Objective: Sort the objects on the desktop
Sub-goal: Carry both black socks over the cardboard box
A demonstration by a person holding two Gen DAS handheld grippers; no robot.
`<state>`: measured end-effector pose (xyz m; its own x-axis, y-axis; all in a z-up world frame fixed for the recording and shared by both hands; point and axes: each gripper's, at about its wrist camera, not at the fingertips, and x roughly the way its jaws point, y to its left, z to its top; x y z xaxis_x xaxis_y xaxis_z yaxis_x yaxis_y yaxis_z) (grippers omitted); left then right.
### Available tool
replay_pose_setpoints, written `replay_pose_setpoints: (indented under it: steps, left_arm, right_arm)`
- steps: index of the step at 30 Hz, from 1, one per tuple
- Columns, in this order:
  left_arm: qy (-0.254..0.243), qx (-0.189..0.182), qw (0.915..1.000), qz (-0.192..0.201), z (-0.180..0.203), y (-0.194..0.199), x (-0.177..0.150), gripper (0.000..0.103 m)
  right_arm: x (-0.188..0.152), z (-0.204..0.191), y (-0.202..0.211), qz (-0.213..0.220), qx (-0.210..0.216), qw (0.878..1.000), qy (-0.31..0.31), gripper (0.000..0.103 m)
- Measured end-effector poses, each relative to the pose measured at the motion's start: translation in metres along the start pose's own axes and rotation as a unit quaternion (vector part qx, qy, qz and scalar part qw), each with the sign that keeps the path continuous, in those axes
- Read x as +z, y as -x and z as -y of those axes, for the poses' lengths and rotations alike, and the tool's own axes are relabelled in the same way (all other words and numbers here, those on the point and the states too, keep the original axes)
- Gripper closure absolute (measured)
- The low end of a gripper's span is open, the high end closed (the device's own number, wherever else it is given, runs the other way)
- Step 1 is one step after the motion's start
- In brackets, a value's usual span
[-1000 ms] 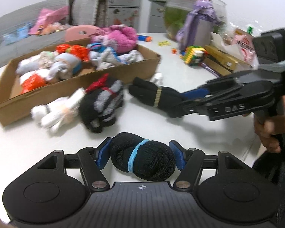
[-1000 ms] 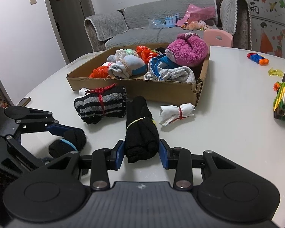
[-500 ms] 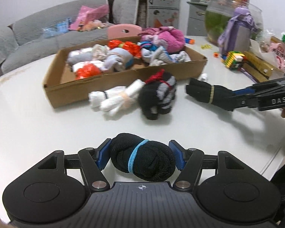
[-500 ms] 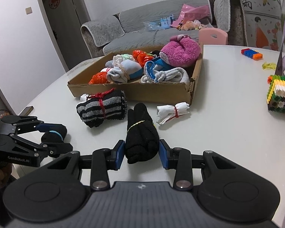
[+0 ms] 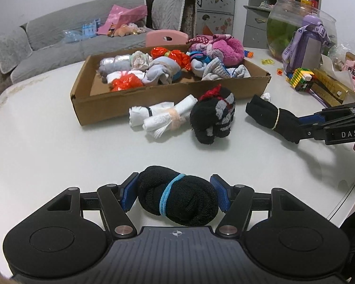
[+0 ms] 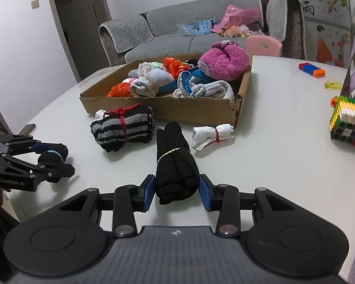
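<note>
Left wrist view has the left gripper [image 5: 175, 195] clamped on a black sock ball with a blue band [image 5: 177, 201], both blue pads pressing its sides just above the white table [image 5: 47, 142]. Ahead of it lie a white sock roll [image 5: 158, 118] and a striped black-and-grey bundle tied in red [image 5: 213, 118], and beyond those a cardboard tray [image 5: 153, 99] full of rolled socks. Off to its right the right gripper [image 5: 303, 127] reaches in. From the right wrist view that gripper [image 6: 177, 191] has a long black sock roll with a yellow band [image 6: 175, 161] between its jaws, which are opening; the right pad stands clear of the roll, the left pad sits right against it. A small white roll tied in red [image 6: 213, 135] lies just ahead to its right, the tray farther on
</note>
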<state>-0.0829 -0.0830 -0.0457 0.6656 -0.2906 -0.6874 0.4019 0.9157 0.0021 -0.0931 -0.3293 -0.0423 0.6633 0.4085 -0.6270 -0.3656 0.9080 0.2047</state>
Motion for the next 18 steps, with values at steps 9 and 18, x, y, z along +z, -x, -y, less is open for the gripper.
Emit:
replay_pose_setpoints:
  steps: [9,18]
  left_arm:
    - [0.004,-0.003,1.0000,0.003,-0.003,-0.001,0.000,0.033]
    - [0.005,0.003,1.0000,0.004,-0.009,0.009,0.001,0.033]
  right_arm:
    - [0.008,-0.001,-0.014,0.006,-0.013,1.000,0.015,0.053]
    - [0.006,-0.017,-0.011,0.012,-0.021,0.999,0.026,0.070]
